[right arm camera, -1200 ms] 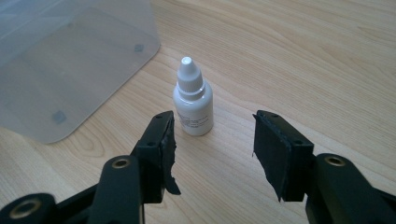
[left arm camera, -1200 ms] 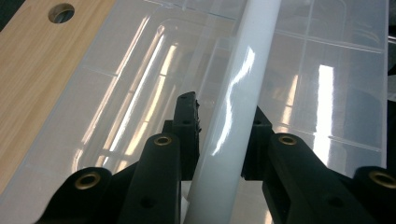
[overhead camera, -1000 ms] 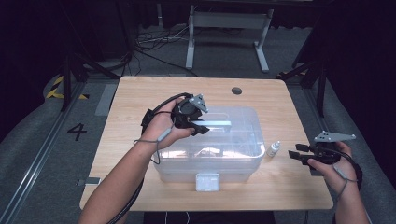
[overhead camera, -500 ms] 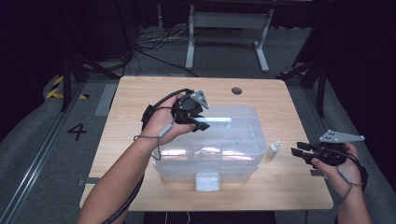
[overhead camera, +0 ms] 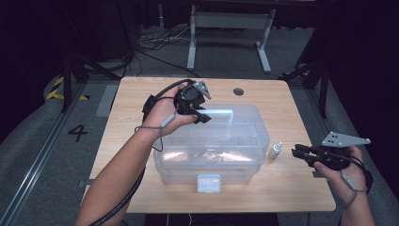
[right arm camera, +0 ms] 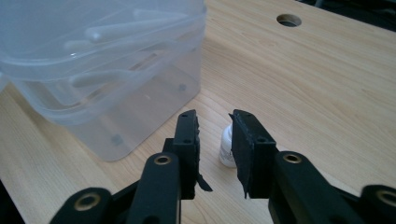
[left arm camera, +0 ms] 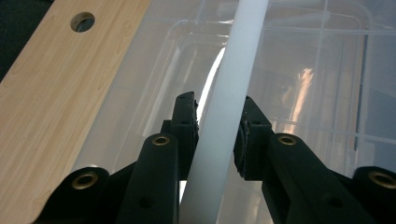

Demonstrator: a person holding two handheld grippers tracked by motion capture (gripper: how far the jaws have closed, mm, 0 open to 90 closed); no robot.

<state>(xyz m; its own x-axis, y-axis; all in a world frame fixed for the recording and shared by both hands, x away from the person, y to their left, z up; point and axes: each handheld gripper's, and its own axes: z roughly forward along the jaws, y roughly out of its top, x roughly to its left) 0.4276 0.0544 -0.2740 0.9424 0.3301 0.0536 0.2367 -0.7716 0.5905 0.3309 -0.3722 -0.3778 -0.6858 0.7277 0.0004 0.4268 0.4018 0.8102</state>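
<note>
We've got the left gripper [overhead camera: 203, 116] clamped on the bin [overhead camera: 211, 162] handle [left arm camera: 224, 116], raised upright over the lid; bin itself not lifted off the table [overhead camera: 141, 99] yet. Right gripper [right arm camera: 213, 140] holds nothing, its jaws have just been closing, apart around the small bottle [overhead camera: 275, 150] beyond them. Bottle sits just beside the bin's right wall; table edge near the right hand.

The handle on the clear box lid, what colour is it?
White. The handle shows best in the left gripper view, where it runs between the left gripper jaws.

A wooden table [overhead camera: 141, 94] stands on grey floor [overhead camera: 42, 155], dark surroundings.
</note>
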